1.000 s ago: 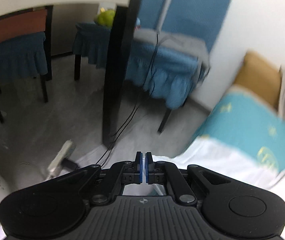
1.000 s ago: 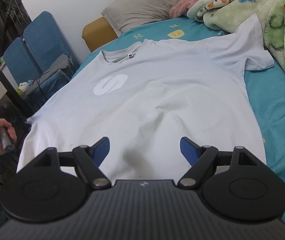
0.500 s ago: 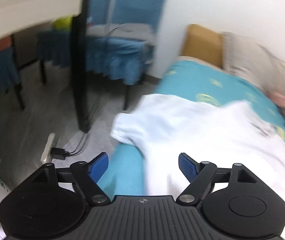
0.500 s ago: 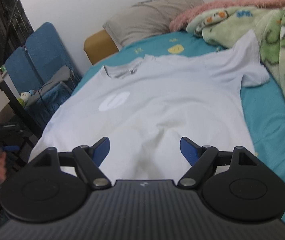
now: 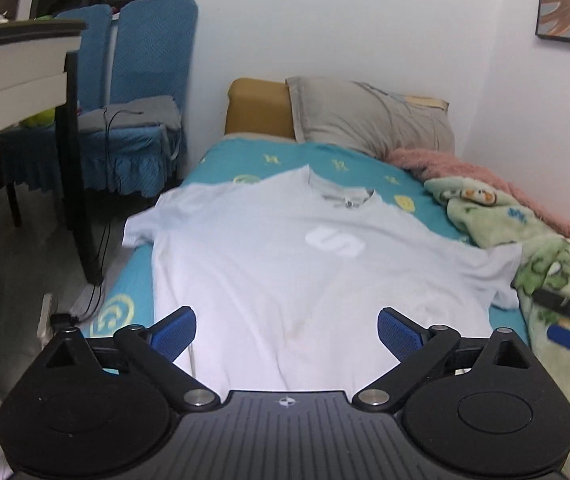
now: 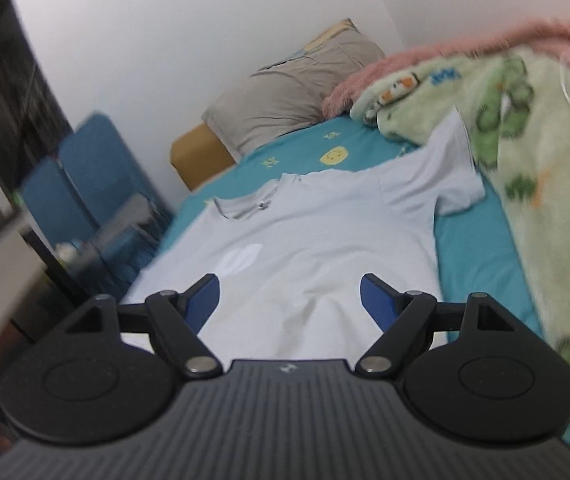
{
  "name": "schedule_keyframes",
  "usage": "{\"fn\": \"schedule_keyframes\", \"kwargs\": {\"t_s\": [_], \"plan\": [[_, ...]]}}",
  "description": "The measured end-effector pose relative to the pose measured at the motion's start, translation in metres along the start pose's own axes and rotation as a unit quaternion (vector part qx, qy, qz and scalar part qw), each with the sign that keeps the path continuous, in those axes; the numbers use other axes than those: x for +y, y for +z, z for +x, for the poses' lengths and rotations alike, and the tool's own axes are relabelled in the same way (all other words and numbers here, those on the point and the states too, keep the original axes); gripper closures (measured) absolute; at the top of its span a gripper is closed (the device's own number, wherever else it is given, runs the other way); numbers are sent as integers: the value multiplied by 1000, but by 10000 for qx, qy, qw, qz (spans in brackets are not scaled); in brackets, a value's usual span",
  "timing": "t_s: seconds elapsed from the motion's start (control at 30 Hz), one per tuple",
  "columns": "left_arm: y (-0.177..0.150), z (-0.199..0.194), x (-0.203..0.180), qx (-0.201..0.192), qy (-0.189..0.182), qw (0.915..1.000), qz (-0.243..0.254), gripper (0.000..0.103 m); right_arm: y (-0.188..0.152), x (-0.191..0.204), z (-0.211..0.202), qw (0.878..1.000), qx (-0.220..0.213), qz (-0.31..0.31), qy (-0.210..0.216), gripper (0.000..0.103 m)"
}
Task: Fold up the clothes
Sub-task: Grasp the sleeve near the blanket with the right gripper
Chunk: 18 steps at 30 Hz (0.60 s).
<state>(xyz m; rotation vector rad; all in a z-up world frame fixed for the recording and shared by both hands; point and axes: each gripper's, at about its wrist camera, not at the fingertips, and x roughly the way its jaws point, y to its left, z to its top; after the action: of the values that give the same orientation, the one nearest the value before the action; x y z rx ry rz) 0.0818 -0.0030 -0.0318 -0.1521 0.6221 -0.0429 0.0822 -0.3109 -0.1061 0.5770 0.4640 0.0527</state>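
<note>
In the left wrist view, far left of the frame, a desk edge [image 5: 21, 64] and blue chairs [image 5: 141, 80] stand beside the bed [image 5: 221, 160]; a second ago this camera looked at the floor and chair legs with its blades pinched together, and now it has swung round to face the bed. The left tongs [image 5: 287, 330] are opening, blue pads nearly as wide as they go, with nothing between them; the T-shirt's hem merely lies beyond and below them. The white T-shirt [image 5: 285, 256] fills the middle of the frame, spread flat and face up on the teal sheet, collar toward the grey pillow [image 5: 369, 116] at upper centre, one sleeve hanging off the bed's left edge; to the right a green blanket [image 5: 541, 248] is bunched along the wall side, touching the other sleeve. At the lower right edge the right tongs [image 5: 565, 320] show as a blur.

In the right wrist view the right tongs [image 6: 289, 298] stand wide apart and empty over the lower shirt [image 6: 325, 248], as they did a second ago; the view is blurred.

Both tools now face the unfolded garment; folding can probably begin, likely with a sleeve or the hem.
</note>
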Motion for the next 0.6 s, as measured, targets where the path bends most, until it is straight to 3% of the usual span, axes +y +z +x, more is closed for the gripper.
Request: {"fn": "schedule_keyframes", "kwargs": {"t_s": [0.17,0.3,0.4,0.6], "plan": [[-18,-6,-5,41,-74,9998,163,3,9,-30,-6,9951,-50,972,160,22],[-27,-3,-14,31,-106,9990,429,2,12,-57,26,9819,55,1865,320,21],[-30,9,-15,116,-109,9986,511,2,15,-79,58,9728,64,2295,301,13],[-32,39,-13,423,-267,9984,256,2,12,-142,122,9356,-74,3525,193,13]]}}
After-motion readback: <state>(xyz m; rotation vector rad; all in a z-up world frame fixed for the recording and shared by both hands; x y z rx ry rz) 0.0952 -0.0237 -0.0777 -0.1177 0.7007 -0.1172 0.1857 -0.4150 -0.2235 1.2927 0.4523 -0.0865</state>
